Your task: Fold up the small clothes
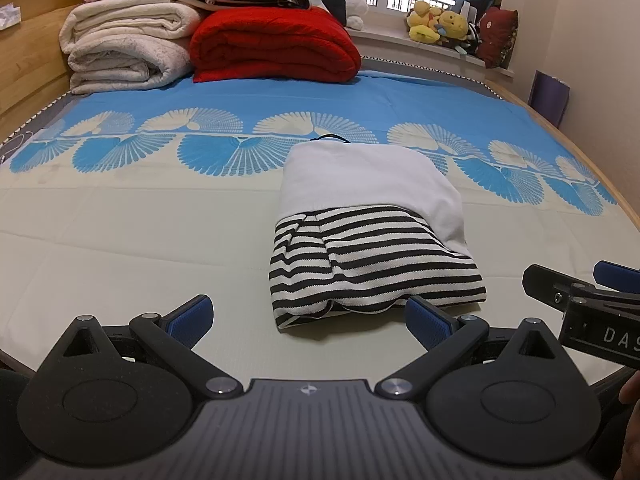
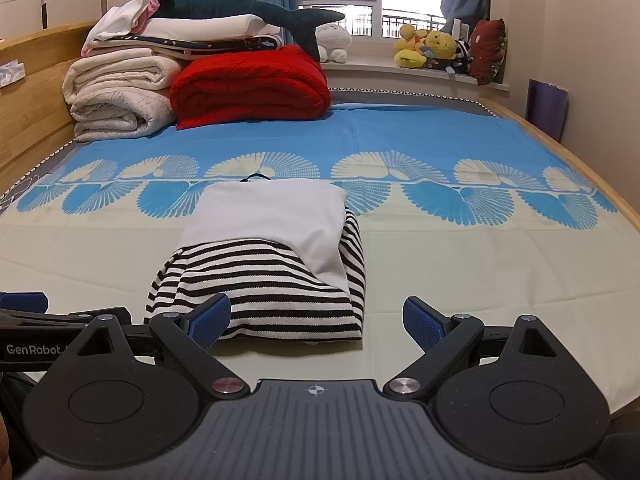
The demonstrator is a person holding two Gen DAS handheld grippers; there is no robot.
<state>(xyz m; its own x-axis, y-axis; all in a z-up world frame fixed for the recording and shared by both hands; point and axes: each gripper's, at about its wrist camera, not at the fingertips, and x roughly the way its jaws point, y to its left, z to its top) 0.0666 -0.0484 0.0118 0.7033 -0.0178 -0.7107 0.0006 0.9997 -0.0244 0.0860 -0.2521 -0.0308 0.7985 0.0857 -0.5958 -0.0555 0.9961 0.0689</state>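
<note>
A small folded garment (image 1: 368, 232), white on top and black-and-white striped below, lies on the bed sheet (image 1: 140, 220); it also shows in the right wrist view (image 2: 272, 256). My left gripper (image 1: 308, 322) is open and empty, just in front of the garment's near edge. My right gripper (image 2: 318, 322) is open and empty, its left fingertip (image 2: 210, 320) at the garment's near edge. The right gripper also shows at the right edge of the left wrist view (image 1: 580, 296).
Folded white blankets (image 1: 124, 48) and a red quilt (image 1: 276, 44) are stacked at the head of the bed. A plush shark (image 2: 248, 12) lies on top. Soft toys (image 1: 440, 24) sit on the window sill. A wooden bed frame (image 1: 28, 48) runs along the left.
</note>
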